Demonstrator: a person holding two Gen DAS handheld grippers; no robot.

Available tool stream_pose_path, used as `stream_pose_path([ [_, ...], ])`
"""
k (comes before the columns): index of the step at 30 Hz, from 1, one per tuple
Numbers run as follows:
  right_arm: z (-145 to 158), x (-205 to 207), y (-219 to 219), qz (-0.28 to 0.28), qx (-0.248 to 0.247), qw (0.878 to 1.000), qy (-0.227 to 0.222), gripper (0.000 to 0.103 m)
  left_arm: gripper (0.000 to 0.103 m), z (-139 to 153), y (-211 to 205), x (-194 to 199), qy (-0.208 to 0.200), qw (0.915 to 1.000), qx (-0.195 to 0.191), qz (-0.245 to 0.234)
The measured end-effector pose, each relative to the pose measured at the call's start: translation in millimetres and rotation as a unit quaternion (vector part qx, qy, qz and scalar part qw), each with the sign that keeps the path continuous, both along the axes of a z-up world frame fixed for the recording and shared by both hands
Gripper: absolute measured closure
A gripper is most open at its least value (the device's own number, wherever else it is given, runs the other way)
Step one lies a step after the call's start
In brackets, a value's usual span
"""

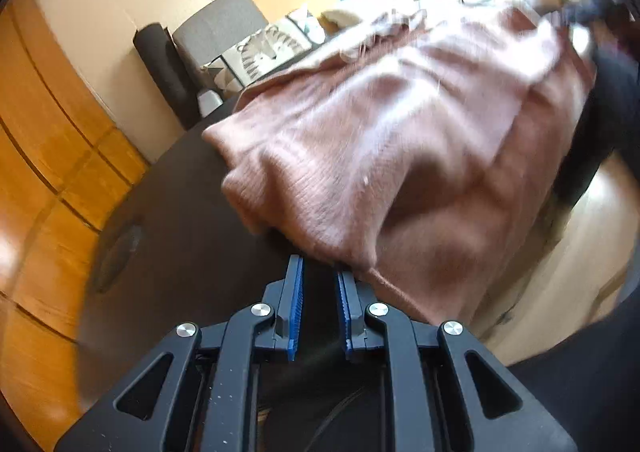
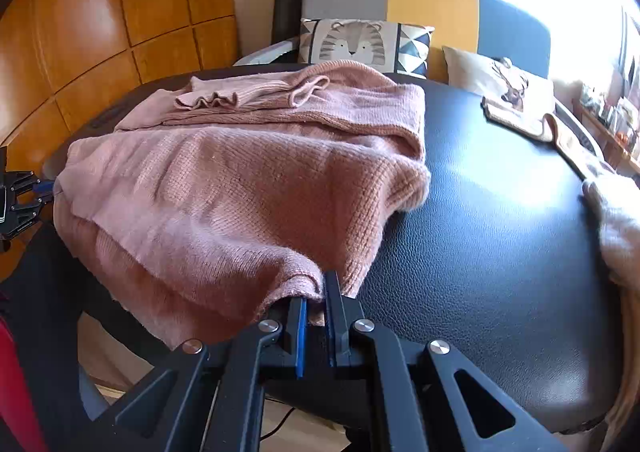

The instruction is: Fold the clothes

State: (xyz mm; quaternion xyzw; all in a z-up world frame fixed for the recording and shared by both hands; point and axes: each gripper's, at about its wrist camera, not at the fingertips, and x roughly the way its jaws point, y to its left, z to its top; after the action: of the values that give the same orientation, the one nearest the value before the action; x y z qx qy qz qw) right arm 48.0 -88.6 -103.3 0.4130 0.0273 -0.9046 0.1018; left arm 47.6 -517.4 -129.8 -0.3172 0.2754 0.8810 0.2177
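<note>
A pink knit sweater [image 2: 240, 180] lies folded over itself on a round black leather table [image 2: 480, 232], its sleeves gathered at the far side. My right gripper [image 2: 318, 288] is shut on the sweater's near hem, and the fabric bunches between its blue pads. In the left wrist view my left gripper [image 1: 318, 266] stands slightly open, with nothing between its fingers and the sweater's [image 1: 380, 140] edge just ahead of the tips. From the right wrist view the left gripper [image 2: 42, 188] sits at the sweater's left edge.
A cream garment [image 2: 616, 220] hangs over the table's right rim. A tiger cushion [image 2: 352, 44] and a deer cushion [image 2: 512, 88] lie on the bench behind the table. Wooden wall panels [image 2: 120, 32] stand at the left. A round recess [image 1: 120, 248] marks the table [image 1: 180, 232].
</note>
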Motion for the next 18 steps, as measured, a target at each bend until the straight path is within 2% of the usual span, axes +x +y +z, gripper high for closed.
stream_pose_path([
  [3, -1.3, -1.3, 2.7, -0.009, -0.006, 1.0, -0.003, 0.097, 0.086, 5.1, 2.0, 5.1, -0.021, 0.9996, 0.02, 0.007],
  [7, -3.5, -5.2, 4.9, -0.014, -0.013, 1.0, -0.006, 0.097, 0.086, 12.9, 12.3, 24.8, -0.017, 0.9991, 0.035, -0.018],
  [9, -3.1, -6.1, 3.1, -0.013, -0.01, 1.0, -0.006, 0.097, 0.086, 14.2, 4.4, 23.5, -0.02, 0.9987, 0.046, 0.012],
  [12, -3.8, -5.1, 0.7, -0.007, -0.002, 1.0, -0.005, 0.097, 0.086, 20.2, -15.0, 22.6, -0.023, 0.9931, 0.086, 0.077],
  [14, -4.6, -4.9, 2.0, -0.009, -0.006, 1.0, -0.005, 0.097, 0.086, 27.7, -19.3, 24.7, -0.022, 0.9897, 0.11, 0.09],
  [15, -4.9, -4.9, 3.0, -0.01, -0.01, 1.0, -0.005, 0.097, 0.086, 31.9, -17.5, 27.0, -0.022, 0.9889, 0.119, 0.085],
  [17, -5.5, -5.0, 3.3, -0.012, -0.013, 1.0, -0.005, 0.097, 0.085, 37.9, -1.3, 36.5, -0.028, 0.9897, 0.133, 0.044],
  [18, -5.8, -5.1, 3.1, -0.013, -0.014, 1.0, -0.005, 0.097, 0.085, 37.6, 12.8, 40.7, -0.047, 0.9892, 0.138, 0.014],
])
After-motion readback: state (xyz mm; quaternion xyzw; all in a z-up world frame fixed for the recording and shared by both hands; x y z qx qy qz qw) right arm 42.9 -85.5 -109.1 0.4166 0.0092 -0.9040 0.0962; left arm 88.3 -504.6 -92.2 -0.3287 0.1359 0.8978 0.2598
